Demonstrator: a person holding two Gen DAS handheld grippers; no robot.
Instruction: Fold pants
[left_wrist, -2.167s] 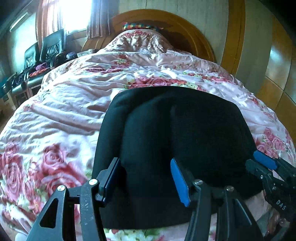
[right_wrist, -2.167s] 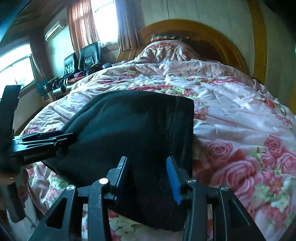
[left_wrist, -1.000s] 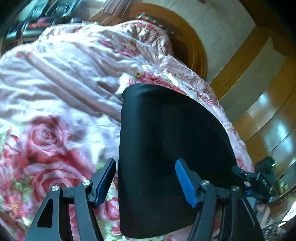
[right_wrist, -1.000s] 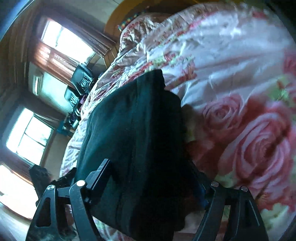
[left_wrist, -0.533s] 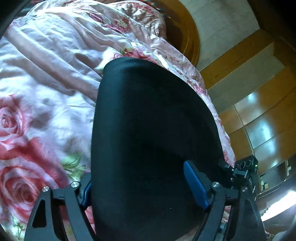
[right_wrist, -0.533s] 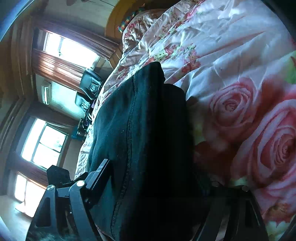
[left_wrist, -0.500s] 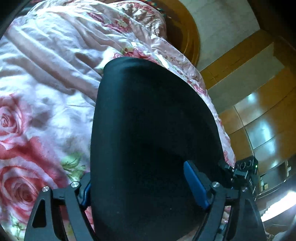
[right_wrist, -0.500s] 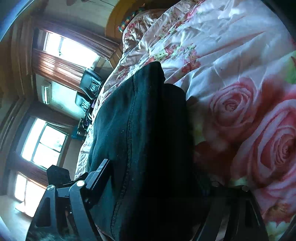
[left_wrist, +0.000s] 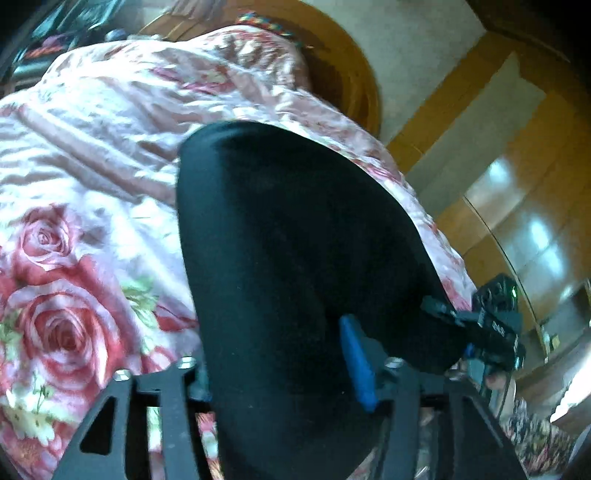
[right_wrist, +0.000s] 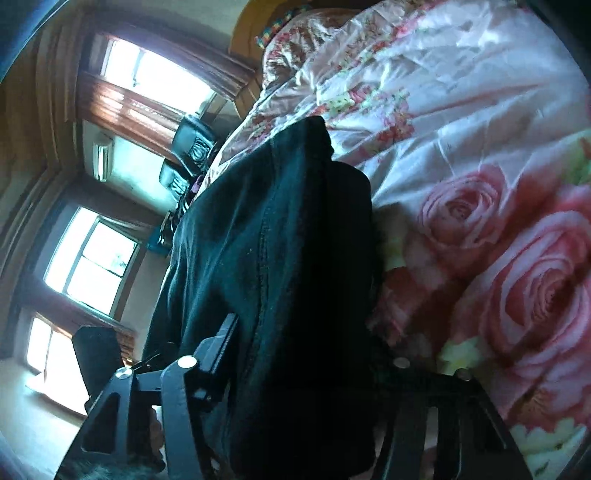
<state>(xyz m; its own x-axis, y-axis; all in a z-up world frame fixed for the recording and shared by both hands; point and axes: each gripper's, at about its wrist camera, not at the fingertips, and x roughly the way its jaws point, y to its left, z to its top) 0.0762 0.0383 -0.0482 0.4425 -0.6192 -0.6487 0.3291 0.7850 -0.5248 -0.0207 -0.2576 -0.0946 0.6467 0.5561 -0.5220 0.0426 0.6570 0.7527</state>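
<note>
At frame centre in both wrist views, black pants (left_wrist: 295, 258) lie folded on the rose-print quilt (left_wrist: 74, 221), left gripper (left_wrist: 280, 373) and right gripper (right_wrist: 306, 354) closing around the near edge, apparently gripping for another fold.

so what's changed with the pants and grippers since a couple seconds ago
Both grippers have rolled onto their sides and slid further in, straddling the folded black pants. The left gripper and the right gripper are both closing around the bundle. The pants stay folded on the floral quilt.
</note>
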